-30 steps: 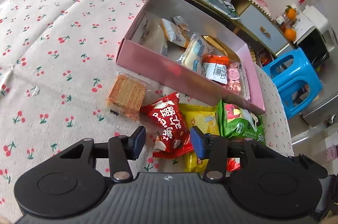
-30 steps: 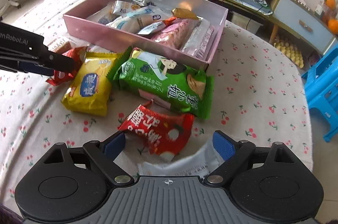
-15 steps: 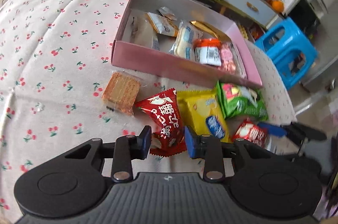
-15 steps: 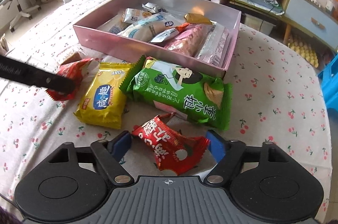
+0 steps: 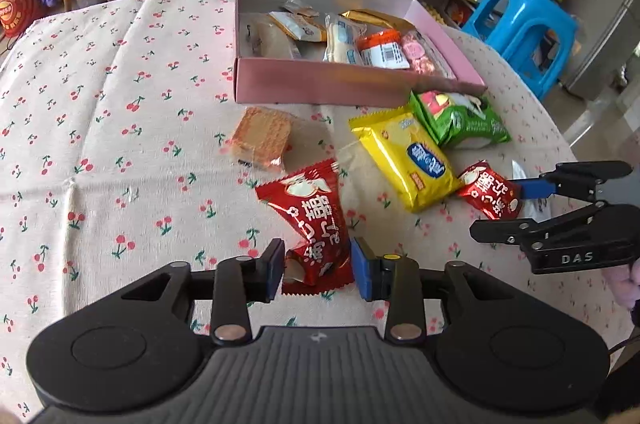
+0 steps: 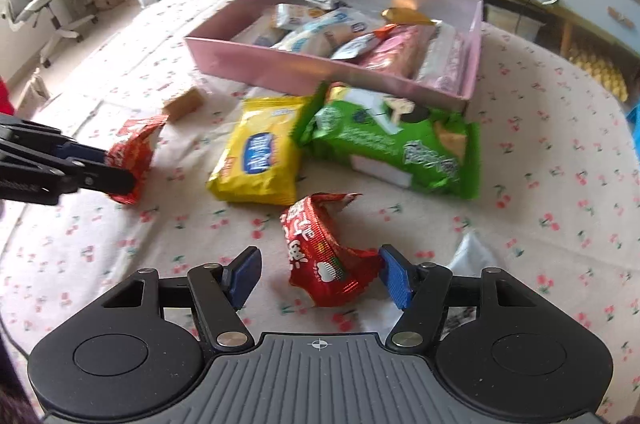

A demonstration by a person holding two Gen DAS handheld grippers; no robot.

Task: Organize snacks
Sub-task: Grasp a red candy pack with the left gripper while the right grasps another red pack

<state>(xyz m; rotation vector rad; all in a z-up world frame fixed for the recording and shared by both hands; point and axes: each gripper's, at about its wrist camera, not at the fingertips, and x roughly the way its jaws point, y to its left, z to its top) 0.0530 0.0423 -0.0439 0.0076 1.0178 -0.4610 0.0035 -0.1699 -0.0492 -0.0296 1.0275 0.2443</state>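
**Two red packets in the jaws, box ahead**

My left gripper [image 5: 317, 272] is clamped on a crinkly red foil snack packet [image 5: 310, 220]. My right gripper [image 6: 320, 278] has been closing around a second red packet [image 6: 322, 252], jaws apart, one pad touching. Advise squeezing mid-packet, lifting clear of the pink cardboard box's [image 5: 320, 88] near wall; open cloth lies left.

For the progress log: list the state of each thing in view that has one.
Left gripper: jaws just eased, shut on first red packet.
Right gripper: jaws just closing, open around second red packet.
Box: lidless, part filled.
Yellow packet: outside box.
Green packet: outside box.
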